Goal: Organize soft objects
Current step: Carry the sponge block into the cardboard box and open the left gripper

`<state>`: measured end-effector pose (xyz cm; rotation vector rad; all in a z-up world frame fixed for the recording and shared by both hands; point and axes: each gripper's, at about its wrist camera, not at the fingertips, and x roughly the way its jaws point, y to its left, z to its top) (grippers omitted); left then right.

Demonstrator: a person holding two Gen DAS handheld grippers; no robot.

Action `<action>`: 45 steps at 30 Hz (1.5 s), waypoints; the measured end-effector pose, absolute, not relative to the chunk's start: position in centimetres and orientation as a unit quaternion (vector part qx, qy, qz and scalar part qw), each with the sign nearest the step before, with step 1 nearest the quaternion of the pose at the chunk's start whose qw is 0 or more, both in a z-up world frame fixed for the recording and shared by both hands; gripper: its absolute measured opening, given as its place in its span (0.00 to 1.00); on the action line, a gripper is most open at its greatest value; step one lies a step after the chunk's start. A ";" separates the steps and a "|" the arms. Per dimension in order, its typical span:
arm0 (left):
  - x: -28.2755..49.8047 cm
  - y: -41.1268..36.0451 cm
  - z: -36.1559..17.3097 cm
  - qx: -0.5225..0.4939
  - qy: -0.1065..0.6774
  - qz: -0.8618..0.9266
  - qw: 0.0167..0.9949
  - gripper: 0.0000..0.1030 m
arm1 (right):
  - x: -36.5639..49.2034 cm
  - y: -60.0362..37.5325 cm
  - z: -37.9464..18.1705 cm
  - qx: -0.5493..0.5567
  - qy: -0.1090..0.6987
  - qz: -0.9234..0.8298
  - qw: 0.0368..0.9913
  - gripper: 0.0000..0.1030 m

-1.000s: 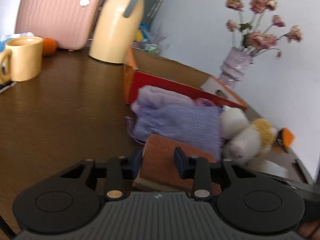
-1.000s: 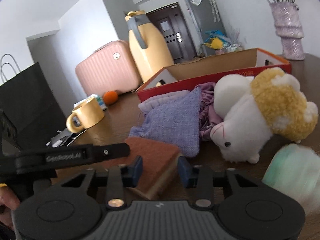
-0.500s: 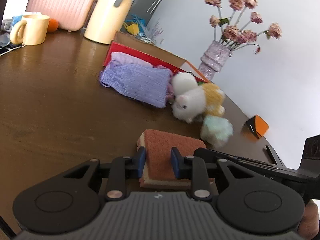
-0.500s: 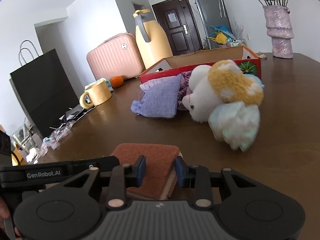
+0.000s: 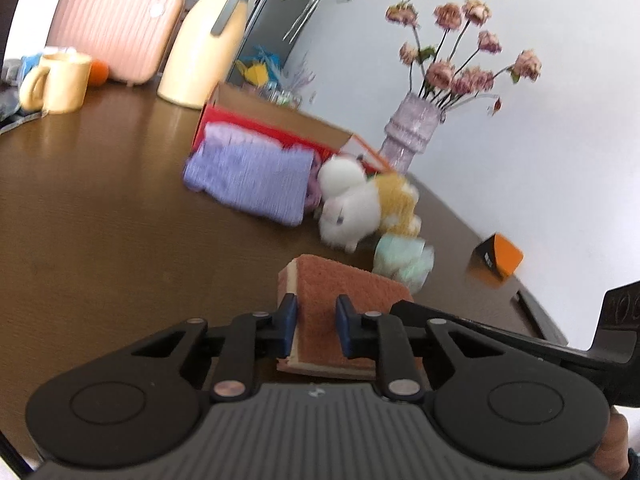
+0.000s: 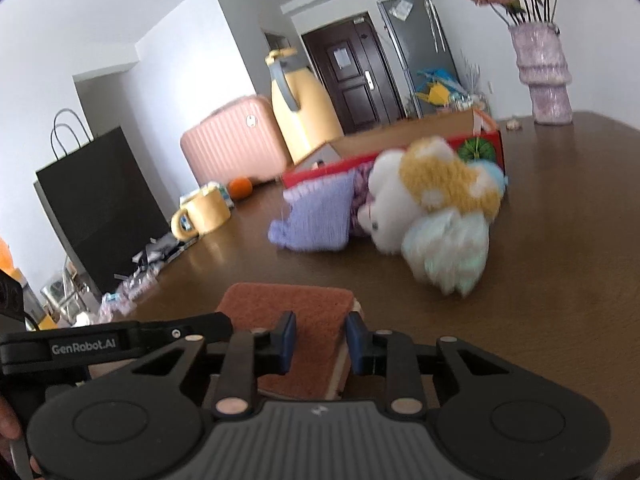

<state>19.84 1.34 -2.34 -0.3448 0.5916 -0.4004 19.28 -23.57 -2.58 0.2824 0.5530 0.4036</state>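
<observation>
Both grippers are on the sponge now, and it has been drawn back across the surface, well clear of the pile it lay against a second ago. Left gripper: jaws nearly closed, pinching one end of the sponge. Right gripper: jaws narrow too, closed onto the other end. The near edge looks tipped up, though whether it's fully off the wood I can't tell. That reads as the sponge separated out and ready to carry.

Where to? Likely the red box at the back. In the way: the purple cloth slumped against the box front, the white-and-yellow plush just beside it, and a pale green fluffy thing nearest the sponge. A lift over them looks safer than a push. Mug, jug and vase stand well apart.
</observation>
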 end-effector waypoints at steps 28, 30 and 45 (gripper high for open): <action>68.7 -1.3 1.0 -0.049 0.396 -0.061 0.915 0.22 | 72.8 -18.7 -0.5 0.124 0.455 0.186 0.862 0.25; 68.4 -1.5 1.3 -0.040 0.399 -0.062 0.914 0.32 | 72.4 -18.7 -0.2 0.114 0.445 0.178 0.870 0.26; 49.7 3.2 13.0 0.006 0.232 -0.035 0.972 0.75 | 51.9 -32.5 14.4 0.032 0.297 0.066 0.952 0.54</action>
